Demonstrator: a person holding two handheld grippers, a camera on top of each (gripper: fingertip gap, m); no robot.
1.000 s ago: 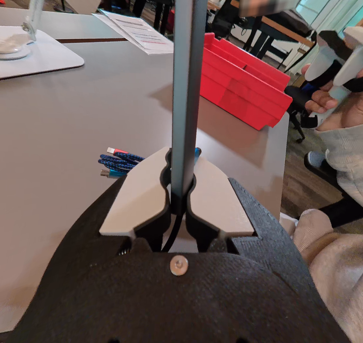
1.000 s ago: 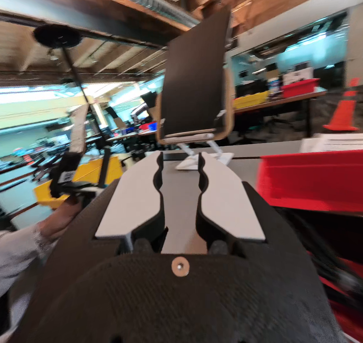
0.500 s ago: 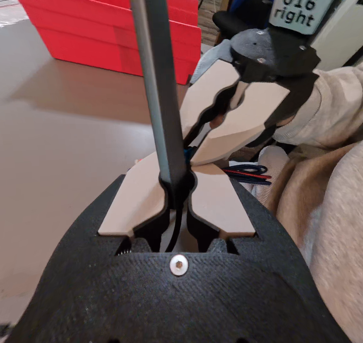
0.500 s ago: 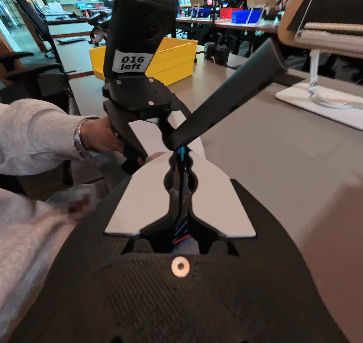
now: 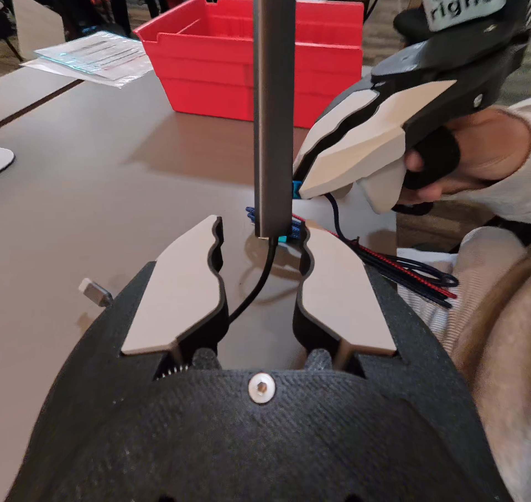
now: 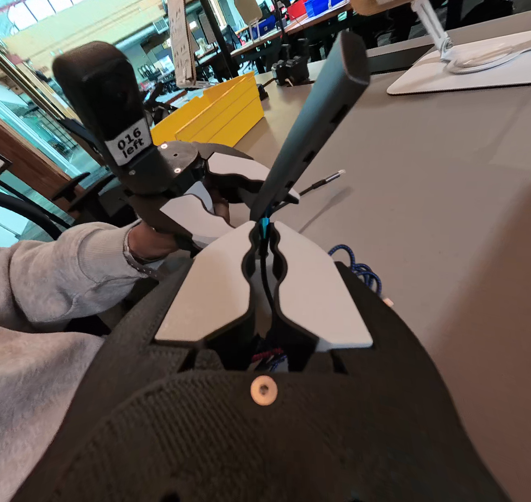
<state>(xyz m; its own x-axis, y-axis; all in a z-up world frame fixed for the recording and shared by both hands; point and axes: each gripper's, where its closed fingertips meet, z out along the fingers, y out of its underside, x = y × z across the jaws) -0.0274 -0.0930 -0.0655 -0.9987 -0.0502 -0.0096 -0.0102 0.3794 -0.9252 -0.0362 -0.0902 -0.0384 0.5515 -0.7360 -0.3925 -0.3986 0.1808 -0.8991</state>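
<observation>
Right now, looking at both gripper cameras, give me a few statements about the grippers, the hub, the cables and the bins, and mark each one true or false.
1. The left gripper is open. True.
2. The right gripper is empty. False: it is shut on a teal plug at the side of the dark grey hub.
3. The red bin sits on the grey table. True.
4. The yellow bin holds coiled cables. False: its visible part looks empty.
5. A black cable leaves the hub's lower end. True.

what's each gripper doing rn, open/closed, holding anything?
Left gripper: open, holding nothing; the grey hub stands between its fingertips.
Right gripper: shut on the blue plug at the hub's lower end.
</observation>
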